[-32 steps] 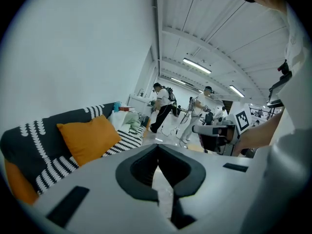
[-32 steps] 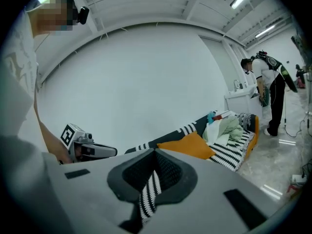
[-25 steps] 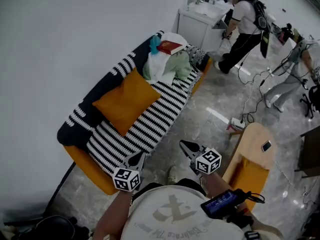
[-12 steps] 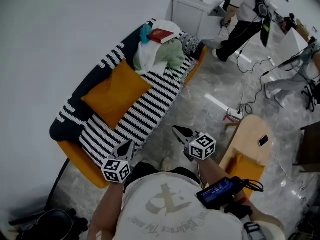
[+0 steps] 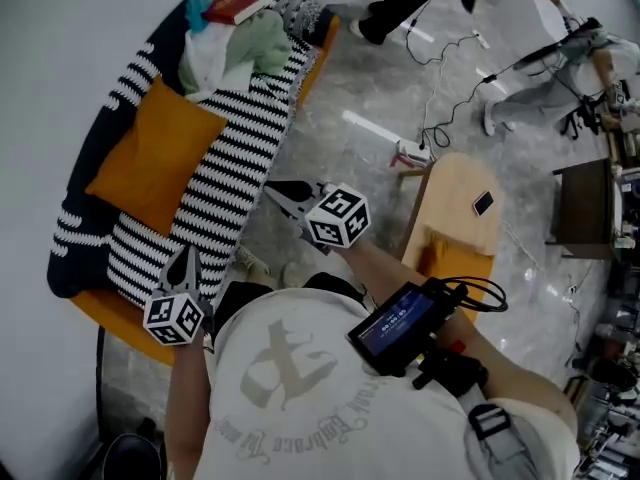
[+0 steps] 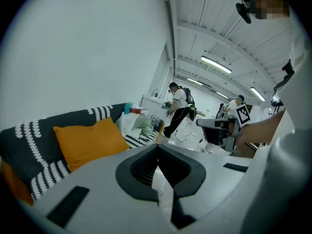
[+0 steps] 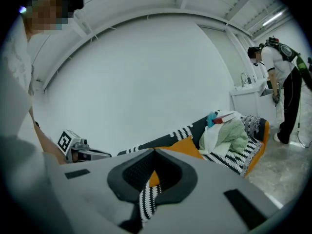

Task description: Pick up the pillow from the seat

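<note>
- The orange pillow (image 5: 155,158) stands on the seat of the sofa (image 5: 110,313), leaning against the dark backrest. Its lower corner rests on the black-and-white striped cover (image 5: 225,173).
- Further along the same seat lies a pile of pale clothes (image 5: 235,53) with a red book (image 5: 232,8) on top. The pile lies close beside the pillow's upper corner.
- The left gripper (image 5: 184,258) is held in front of the near end of the sofa, over the edge of the striped cover. It is apart from the pillow, and its marker cube (image 5: 175,318) sits nearest the person.
- In the left gripper view the fingers (image 6: 139,167) are pressed together with nothing between them. The pillow (image 6: 90,143) shows to the left beyond them.
- The right gripper (image 5: 275,190) hangs over the grey floor (image 5: 350,78) just beside the sofa's front edge. Its tips point toward the striped seat, not touching anything.
- In the right gripper view its fingers (image 7: 131,172) are likewise closed on nothing. The striped cover and a slice of the orange pillow (image 7: 187,147) appear past them.
- A small screen device (image 5: 395,323) is strapped to the person's right forearm.
- To the right stands a light wooden chair (image 5: 455,193) with a phone (image 5: 482,203) lying on it.
- Cables trail across the floor near other people at the top of the head view.
</note>
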Tool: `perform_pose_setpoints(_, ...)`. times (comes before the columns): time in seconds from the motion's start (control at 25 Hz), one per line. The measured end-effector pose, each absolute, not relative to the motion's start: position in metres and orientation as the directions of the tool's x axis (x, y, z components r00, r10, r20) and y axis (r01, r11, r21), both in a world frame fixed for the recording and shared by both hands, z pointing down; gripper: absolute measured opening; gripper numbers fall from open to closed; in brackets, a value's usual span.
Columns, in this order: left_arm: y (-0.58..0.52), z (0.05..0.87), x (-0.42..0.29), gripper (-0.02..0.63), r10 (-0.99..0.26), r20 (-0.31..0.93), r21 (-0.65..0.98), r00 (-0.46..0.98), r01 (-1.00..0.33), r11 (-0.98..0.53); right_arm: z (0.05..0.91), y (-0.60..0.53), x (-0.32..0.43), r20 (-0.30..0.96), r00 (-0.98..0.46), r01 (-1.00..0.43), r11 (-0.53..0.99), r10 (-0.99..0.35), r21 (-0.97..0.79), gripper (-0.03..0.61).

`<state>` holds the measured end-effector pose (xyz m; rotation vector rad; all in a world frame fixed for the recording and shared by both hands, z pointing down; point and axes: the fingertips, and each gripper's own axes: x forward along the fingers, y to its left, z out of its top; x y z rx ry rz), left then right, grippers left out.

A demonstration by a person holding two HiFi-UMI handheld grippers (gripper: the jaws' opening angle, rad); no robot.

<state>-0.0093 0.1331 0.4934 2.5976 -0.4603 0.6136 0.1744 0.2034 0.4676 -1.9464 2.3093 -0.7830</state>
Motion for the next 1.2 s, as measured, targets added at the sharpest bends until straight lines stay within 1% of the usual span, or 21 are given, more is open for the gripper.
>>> perform_pose_setpoints(0.16,0.092,0.491,0.009,0.009,-0.201,0.47,0.329,0.859,-0.382,-0.864,0.47,0.154,0.187,0.311,-0.222,-0.922,0.096,-0.924,-0.375,0.012)
perform_pose_setpoints(0.32,0.054,0.48,0.016,0.009,-0.212,0.46,0.332,0.862,-0.388,-0.86,0.463,0.108,0.181,0.32,-0.268,-0.921,0.144,-0.909,-0.362,0.012)
perform_pose_setpoints(0.48,0.011,0.481,0.007,0.009,-0.228,0.453,0.344,0.862,-0.405,-0.847,0.459,0.055,0.165,0.329,-0.312,-0.923,0.203,-0.891,-0.327,0.012)
perform_pose_setpoints(0.64,-0.016,0.487,-0.005,0.009,-0.232,0.456,0.34,0.859,-0.41,-0.846,0.456,0.012,0.153,0.322,-0.325,-0.92,0.217,-0.889,-0.327,0.012)
perform_pose_setpoints(0.8,-0.034,0.477,-0.014,0.009,-0.266,0.443,0.34,0.856,-0.435,-0.834,0.449,-0.014,0.139,0.324,-0.361,-0.91,0.255,-0.874,-0.327,0.012)
perform_pose_setpoints(1.0,-0.075,0.503,-0.013,0.009,-0.317,0.448,0.367,0.836,-0.495,-0.788,0.473,-0.069,0.139,0.357,-0.429,-0.888,0.316,-0.83,-0.334,0.014)
perform_pose_setpoints(1.2,-0.054,0.509,-0.04,0.009,-0.336,0.471,0.402,0.816,-0.537,-0.742,0.491,-0.06,0.119,0.417,-0.463,-0.878,0.339,-0.782,-0.338,0.012)
